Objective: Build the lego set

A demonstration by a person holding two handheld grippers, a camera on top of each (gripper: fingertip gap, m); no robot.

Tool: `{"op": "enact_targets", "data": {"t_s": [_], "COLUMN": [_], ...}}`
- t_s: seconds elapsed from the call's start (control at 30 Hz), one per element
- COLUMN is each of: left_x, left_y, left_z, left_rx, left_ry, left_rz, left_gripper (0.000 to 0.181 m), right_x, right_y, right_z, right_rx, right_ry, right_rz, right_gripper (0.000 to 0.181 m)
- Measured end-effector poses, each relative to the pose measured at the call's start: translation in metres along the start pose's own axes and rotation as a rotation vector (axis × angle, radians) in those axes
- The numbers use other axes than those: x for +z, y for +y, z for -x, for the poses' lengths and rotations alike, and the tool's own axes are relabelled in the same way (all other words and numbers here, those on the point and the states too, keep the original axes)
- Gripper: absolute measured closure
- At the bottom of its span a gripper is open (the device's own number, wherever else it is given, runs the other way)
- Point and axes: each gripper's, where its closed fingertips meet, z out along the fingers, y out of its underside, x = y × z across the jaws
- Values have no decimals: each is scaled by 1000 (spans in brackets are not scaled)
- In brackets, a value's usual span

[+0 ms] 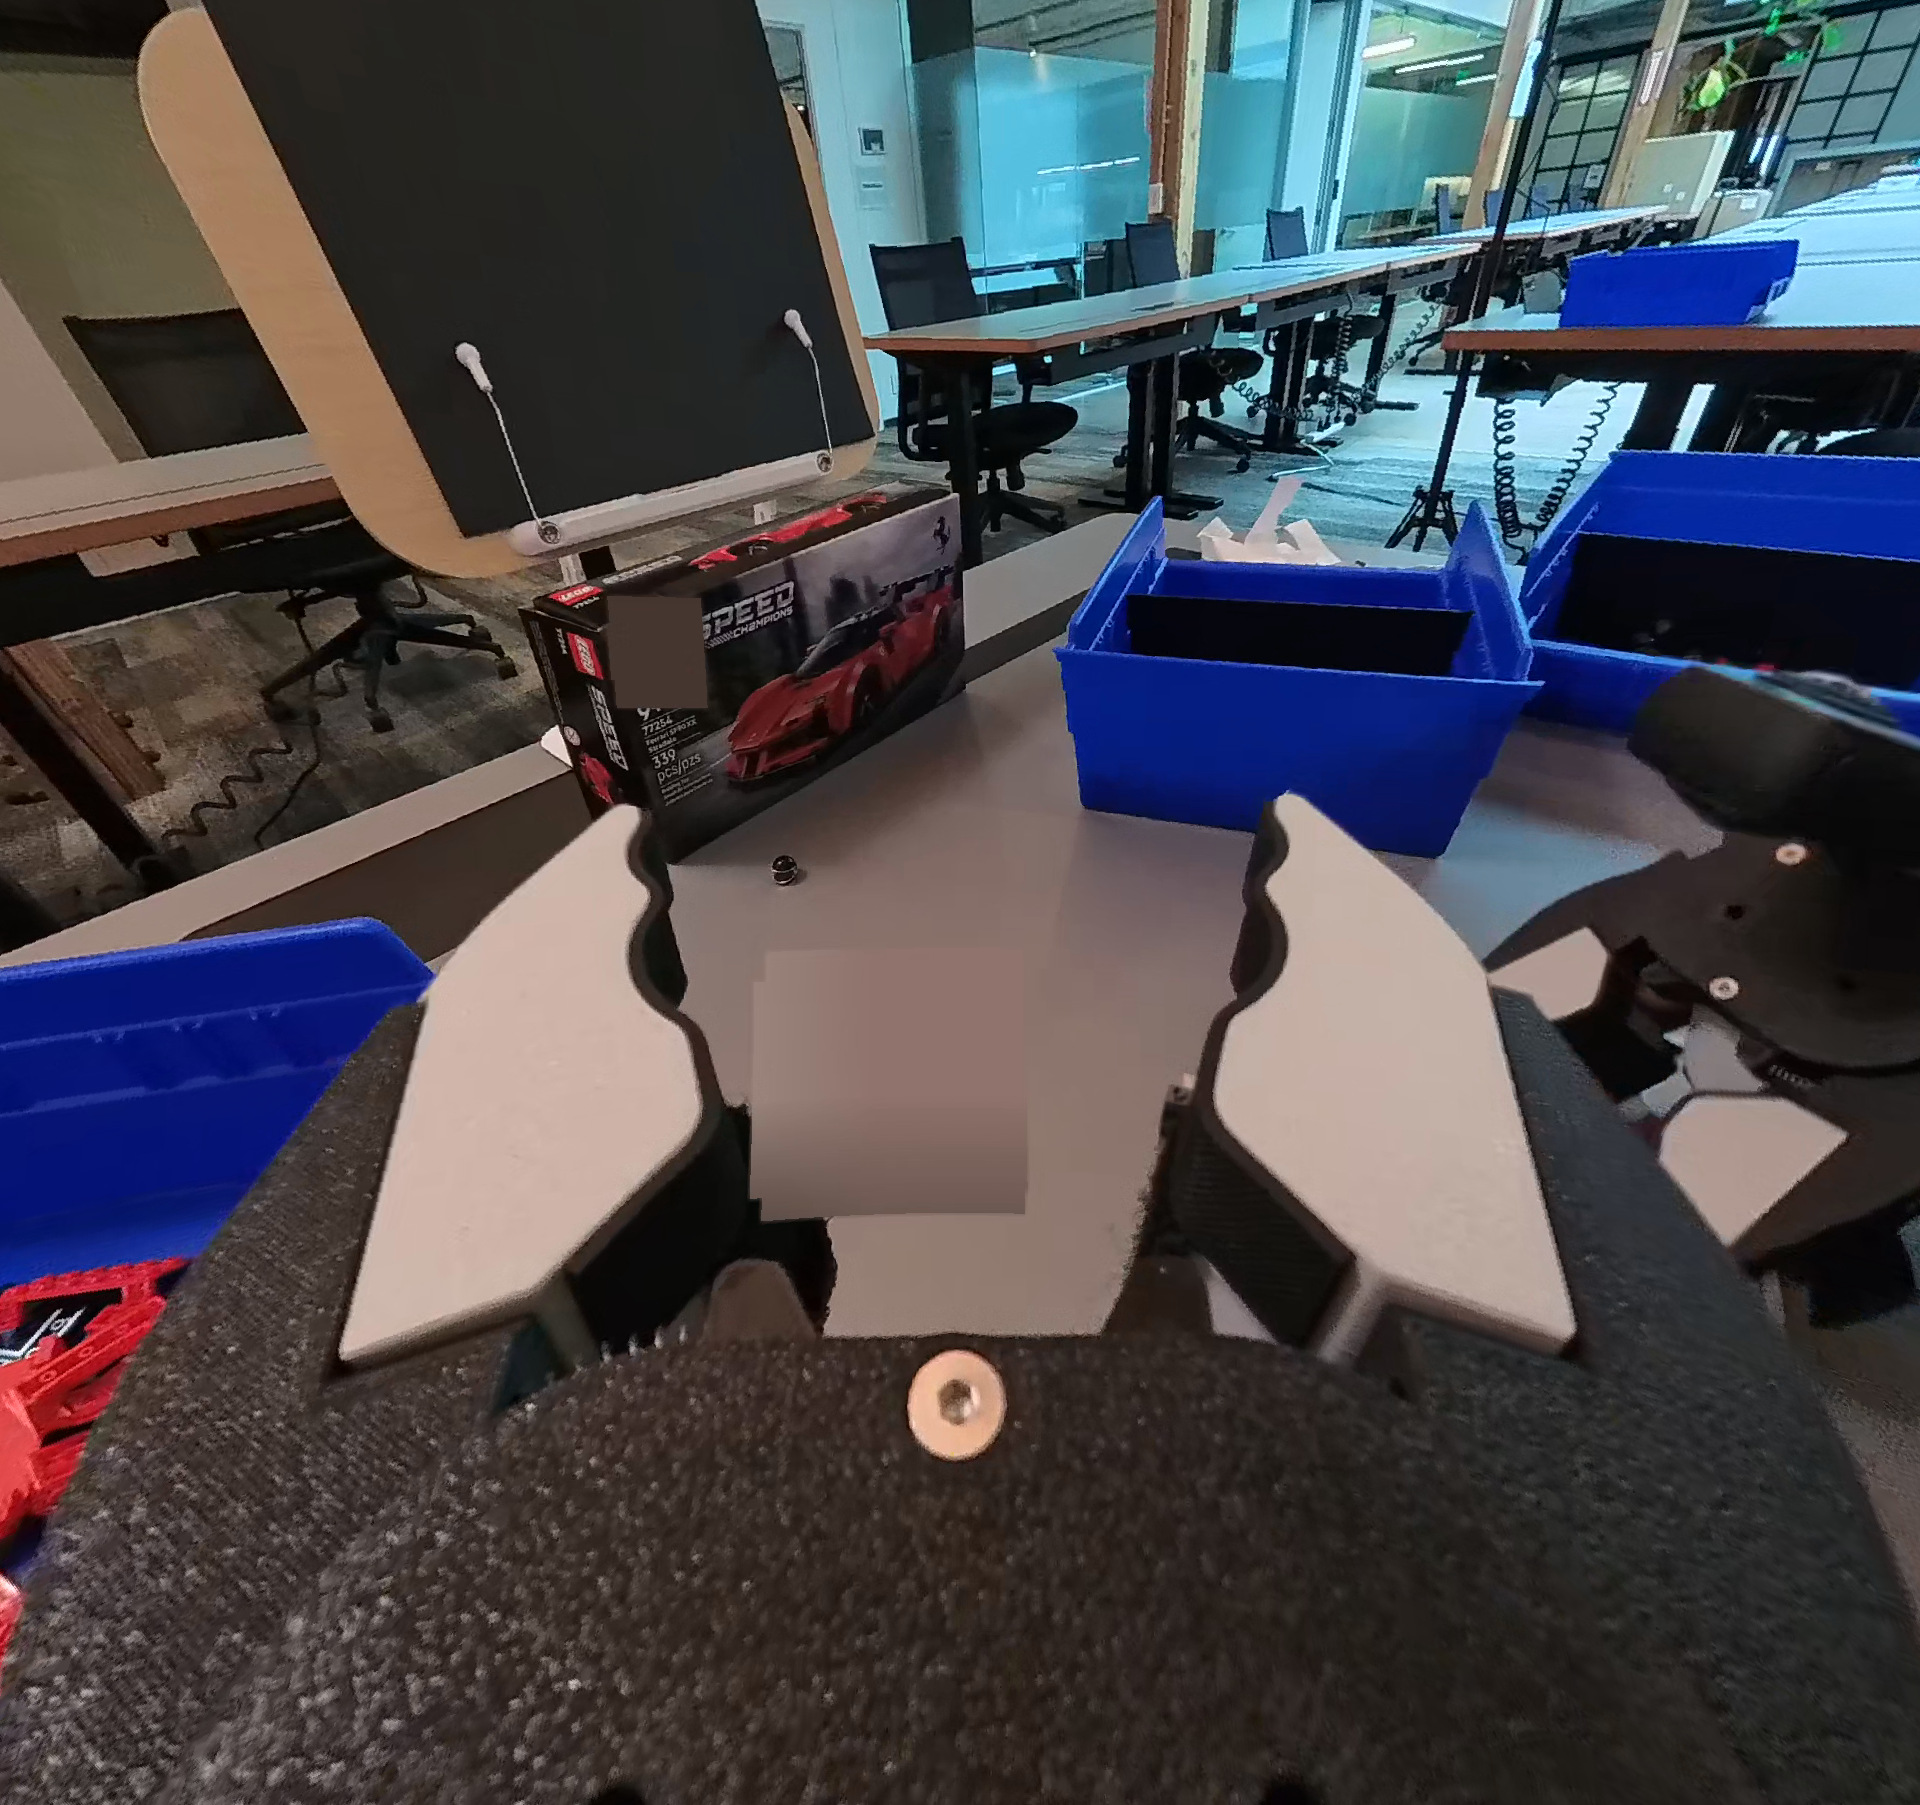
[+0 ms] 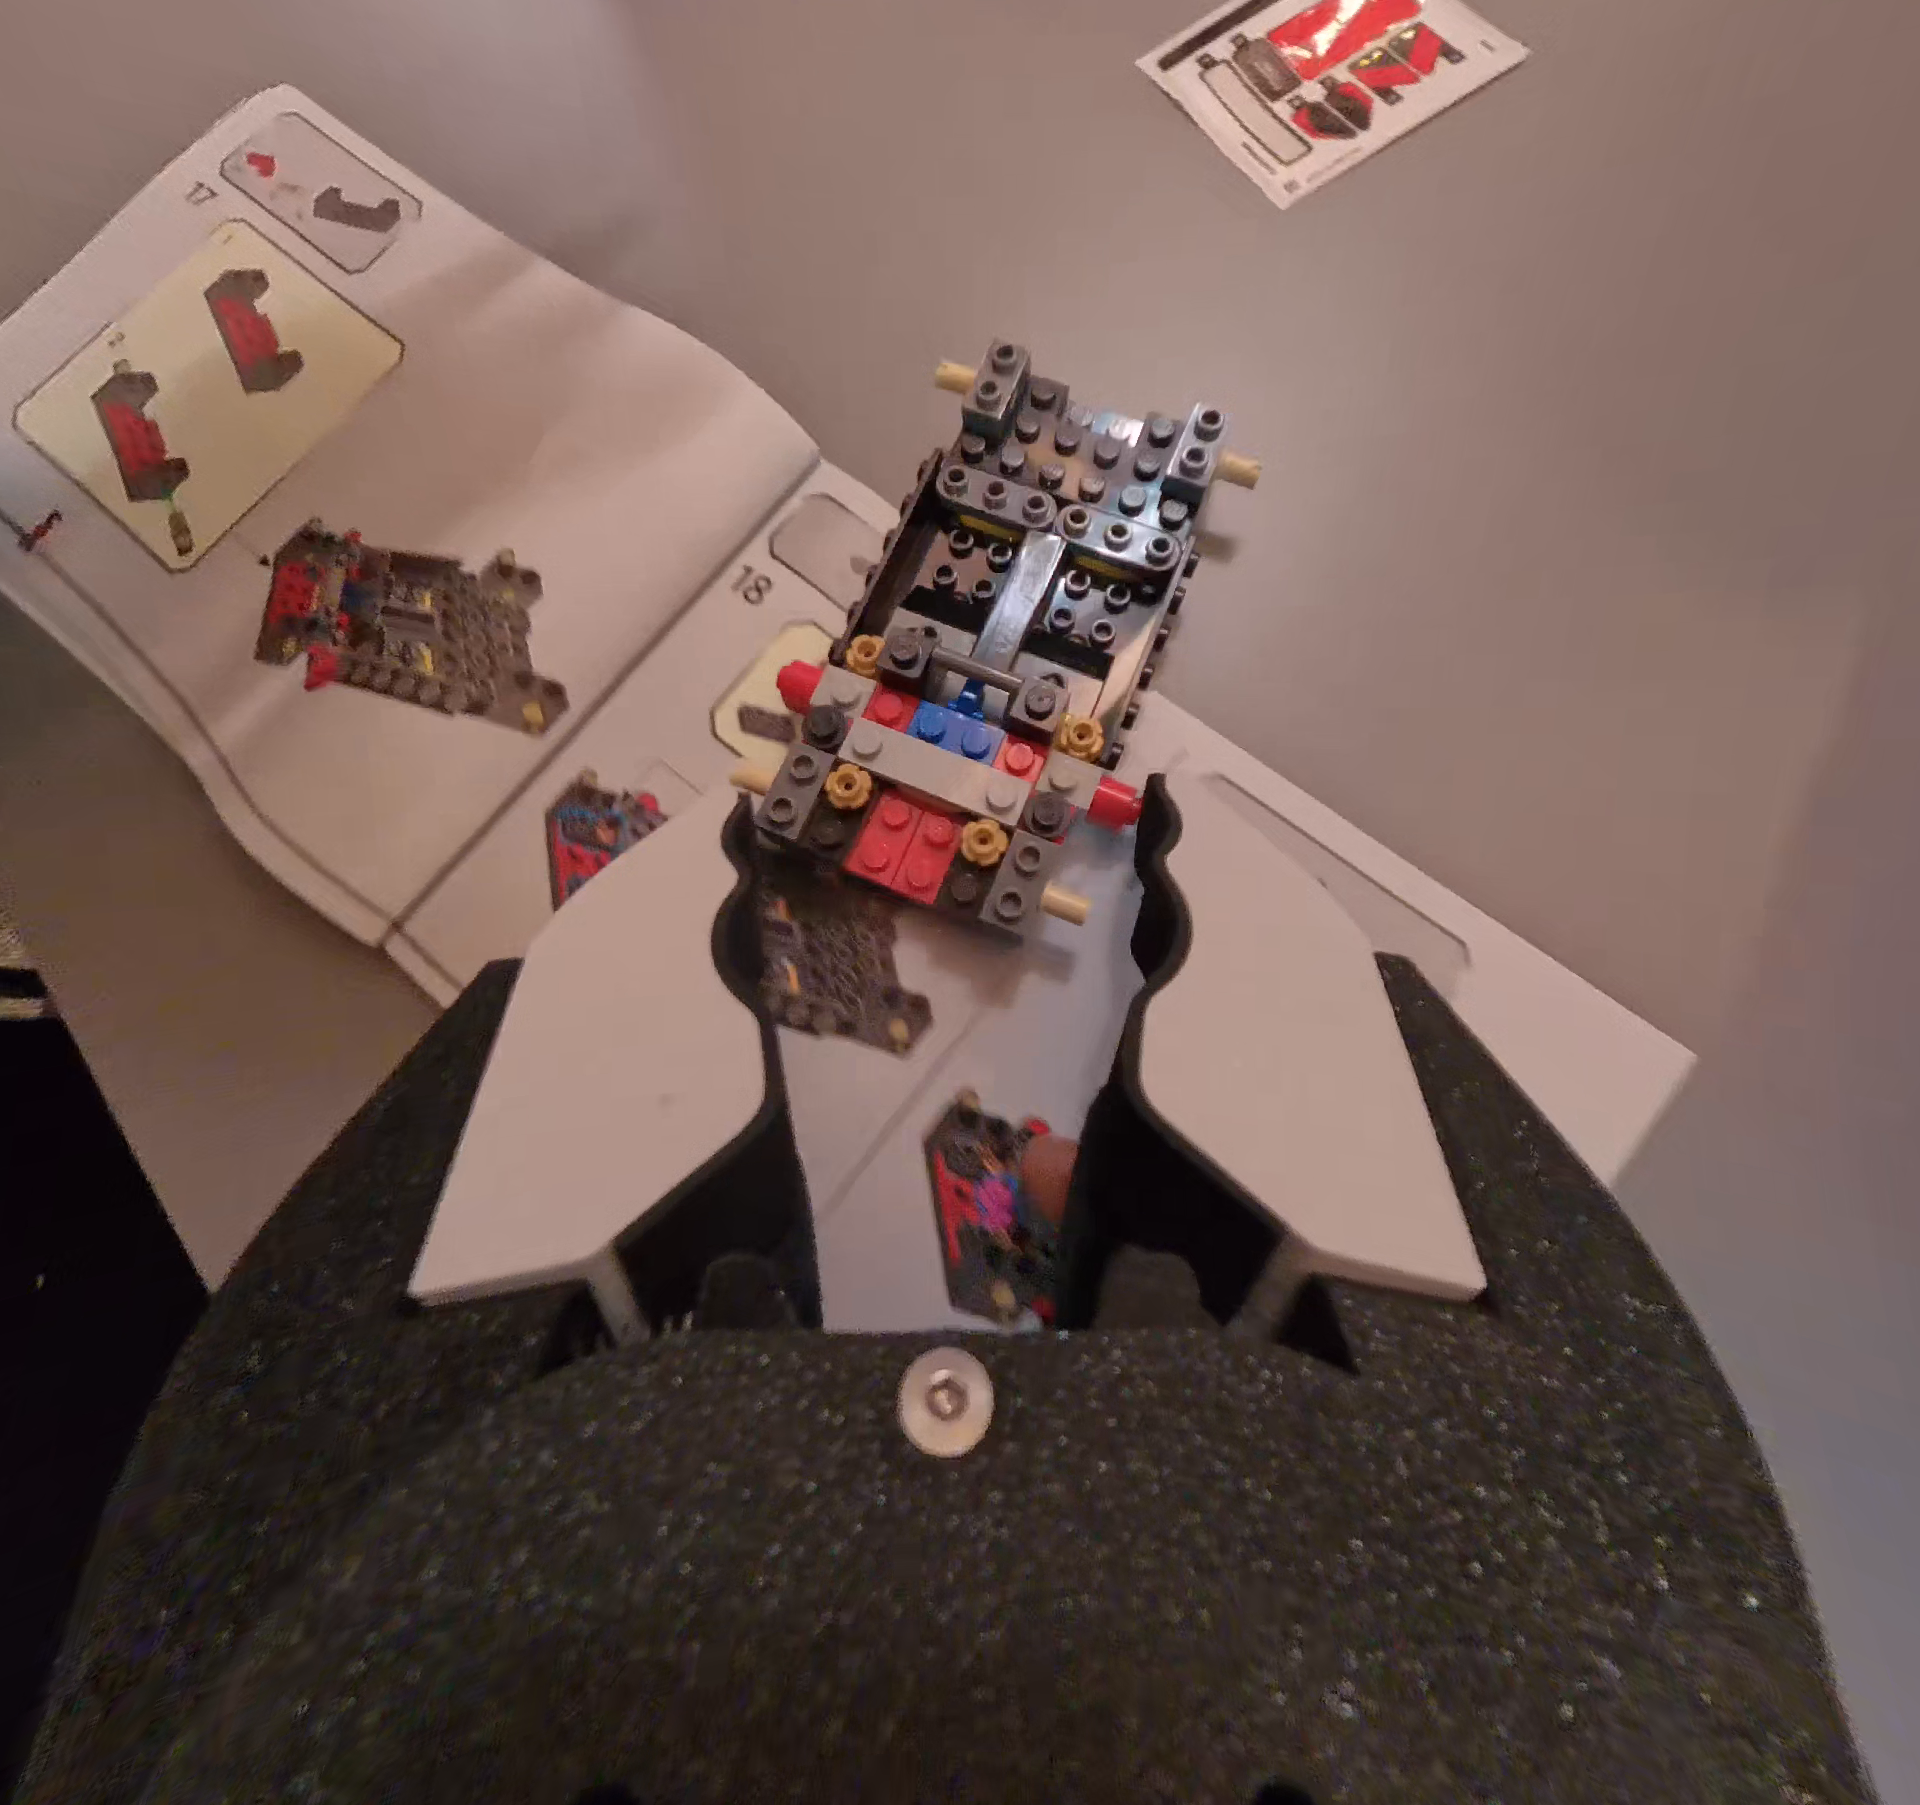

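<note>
The partly built lego car chassis (image 2: 1039, 560), black and grey with red, blue and gold pieces, lies over the open instruction booklet (image 2: 468, 508). My right gripper (image 2: 940, 810) is closed around its near end. One pad touches its grey corner and the other its red side pin. My left gripper (image 1: 958, 820) is wide open and empty above the grey table (image 1: 987, 768). A small black round piece (image 1: 783, 869) lies on the table just beyond its left fingertip. The right gripper's body (image 1: 1787, 882) shows at the right of the left wrist view.
The set's box (image 1: 758, 654) stands beyond the left gripper. A blue bin (image 1: 1288, 716) stands to its right, another (image 1: 1714, 560) farther right. A blue bin (image 1: 156, 1059) with red parts (image 1: 62, 1340) sits at the left. A sticker sheet (image 2: 1330, 62) lies beyond the chassis.
</note>
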Motion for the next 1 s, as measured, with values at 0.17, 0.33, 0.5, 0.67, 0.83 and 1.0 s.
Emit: {"op": "enact_targets", "data": {"t_s": [0.17, 0.33, 0.5, 0.67, 0.83, 1.0], "left_x": [2, 3, 6, 8, 10, 9], "left_y": [5, 9, 14, 16, 17, 13], "left_z": [3, 8, 7, 7, 6, 11], "left_rx": [-12, -32, -46, -39, -32, -61], "left_ry": [-3, -17, -19, -37, -46, -77], "left_rz": [6, 15, 38, 59, 67, 50], "left_gripper": [76, 83, 83, 75, 67, 46], "right_x": [3, -72, -144, -194, -214, -213], "right_y": [-14, -48, -38, -32, -34, -36], "right_z": [9, -28, -93, -117, -121, -119], "right_rx": [12, -7, -26, -80, -77, -48], "right_ry": [21, 88, 321, 478, 495, 463], "right_rz": [-72, -415, -593, -725, -787, -788], "right_gripper": [93, 87, 62, 34, 35, 35]}}
